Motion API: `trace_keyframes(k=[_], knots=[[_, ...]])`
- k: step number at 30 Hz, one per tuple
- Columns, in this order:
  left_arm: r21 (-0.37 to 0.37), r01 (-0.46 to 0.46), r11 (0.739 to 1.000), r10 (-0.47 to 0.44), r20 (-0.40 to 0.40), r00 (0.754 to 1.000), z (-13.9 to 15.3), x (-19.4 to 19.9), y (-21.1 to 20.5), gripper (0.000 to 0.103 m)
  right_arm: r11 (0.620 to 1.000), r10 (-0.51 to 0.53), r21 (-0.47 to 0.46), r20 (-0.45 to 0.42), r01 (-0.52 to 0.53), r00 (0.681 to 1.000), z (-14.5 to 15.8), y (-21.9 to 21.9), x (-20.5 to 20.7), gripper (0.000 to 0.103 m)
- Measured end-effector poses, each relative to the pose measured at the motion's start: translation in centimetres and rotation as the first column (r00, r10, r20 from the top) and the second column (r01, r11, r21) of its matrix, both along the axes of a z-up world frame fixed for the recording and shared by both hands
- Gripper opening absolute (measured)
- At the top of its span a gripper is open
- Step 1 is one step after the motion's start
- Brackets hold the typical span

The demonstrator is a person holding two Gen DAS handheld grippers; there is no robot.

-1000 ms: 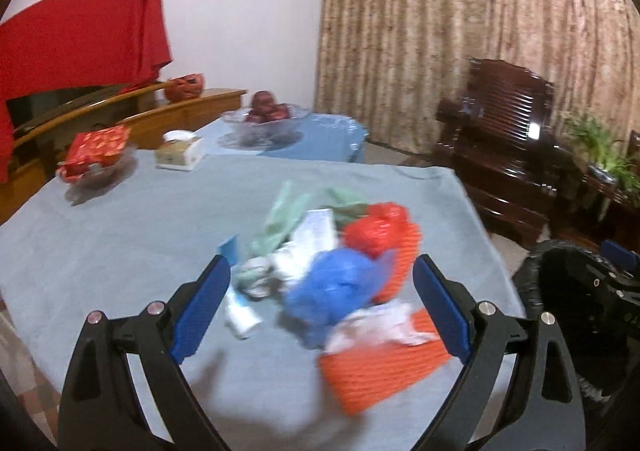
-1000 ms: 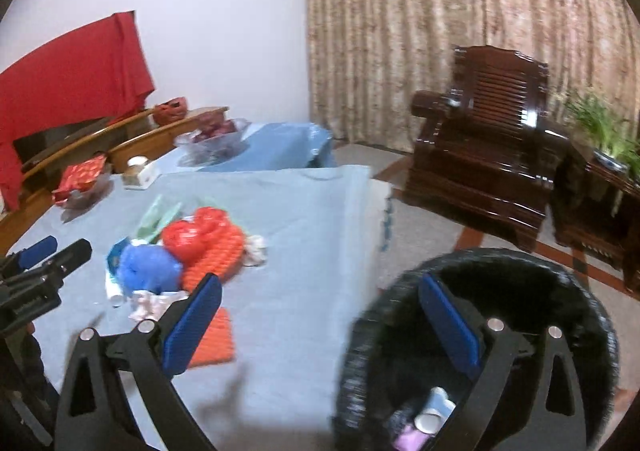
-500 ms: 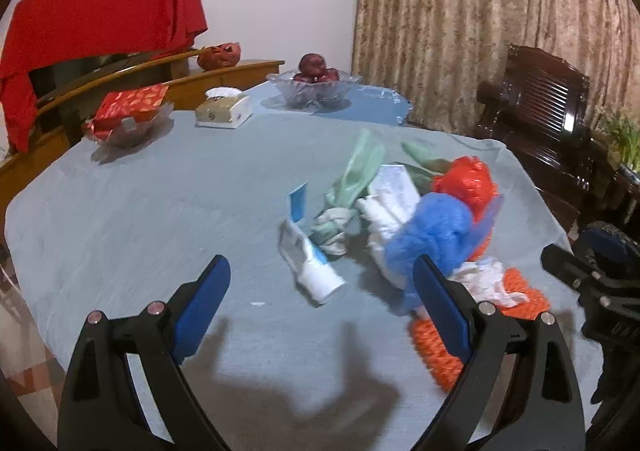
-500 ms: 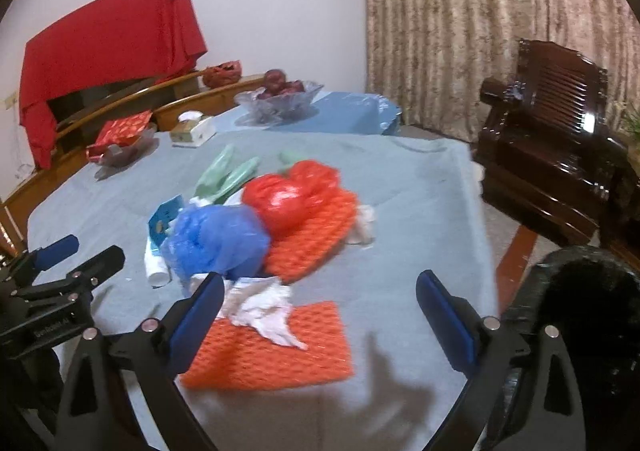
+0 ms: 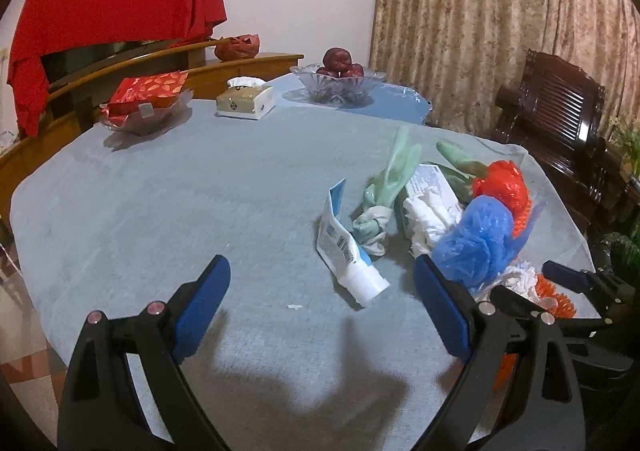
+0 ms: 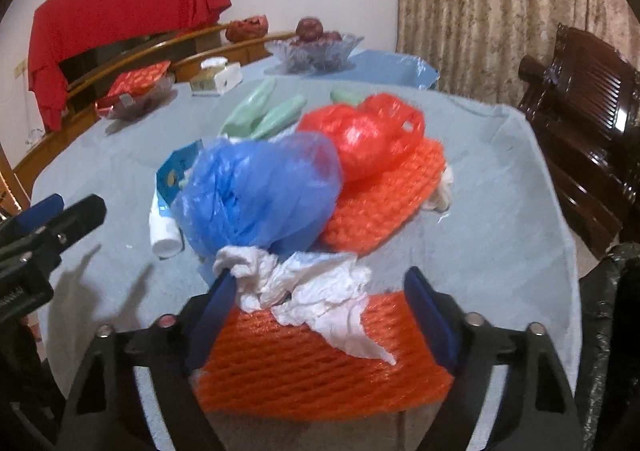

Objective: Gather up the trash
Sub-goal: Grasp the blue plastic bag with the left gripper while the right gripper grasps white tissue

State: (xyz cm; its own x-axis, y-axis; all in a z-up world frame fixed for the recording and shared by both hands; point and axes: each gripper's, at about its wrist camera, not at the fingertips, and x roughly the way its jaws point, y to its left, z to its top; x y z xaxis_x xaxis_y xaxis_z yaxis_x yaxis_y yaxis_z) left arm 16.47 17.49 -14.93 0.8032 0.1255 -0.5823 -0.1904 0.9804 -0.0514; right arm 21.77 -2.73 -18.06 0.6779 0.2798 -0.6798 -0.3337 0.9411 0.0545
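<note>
A trash pile lies on the grey-blue tablecloth [image 5: 160, 211]: a white tube [image 5: 346, 251], knotted green gloves [image 5: 380, 195], crumpled white tissue [image 6: 312, 287], a blue plastic bag [image 6: 260, 191], a red plastic bag [image 6: 364, 135] and orange foam netting [image 6: 320, 375]. My left gripper [image 5: 320, 307] is open and empty, just in front of the tube. My right gripper [image 6: 316, 315] is open, its jaws either side of the tissue and the near netting piece. The left gripper also shows in the right wrist view [image 6: 44, 227], left of the pile.
A tissue box [image 5: 245, 102], a glass dish with a red packet [image 5: 144, 107] and a glass fruit bowl [image 5: 338, 85] stand at the table's far side. A black-lined bin [image 6: 612, 331] is at the right edge. A dark wooden chair [image 5: 560, 123] stands beyond.
Both grippers have swung left and closer to the pile. The right gripper moved from over the bin to straddle the tissue and netting; the left now faces the tube.
</note>
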Motion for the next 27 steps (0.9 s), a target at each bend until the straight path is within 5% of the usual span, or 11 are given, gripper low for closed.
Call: trace_keyframes(k=[6, 11, 27], knots=[[-0.008, 0.007, 1.0, -0.007, -0.006, 1.0, -0.1, 0.2, -0.2, 0.09, 0.999, 0.048, 0.028, -0.041, -0.047, 0.998, -0.3, 0.0, -0.2, 0.029], [-0.003, 0.024, 1.0, -0.024, -0.004, 1.0, 0.1, 0.3, -1.1, 0.09, 0.995, 0.074, 0.077, -0.037, -0.071, 0.997, 0.2, -0.8, -0.6, 0.007], [-0.019, 0.152, 0.988, -0.152, 0.009, 0.988, 0.3, 1.1, -7.1, 0.085, 0.992, -0.071, 0.107, 0.068, 0.064, 0.995, 3.6, -7.6, -0.8, 0.006]])
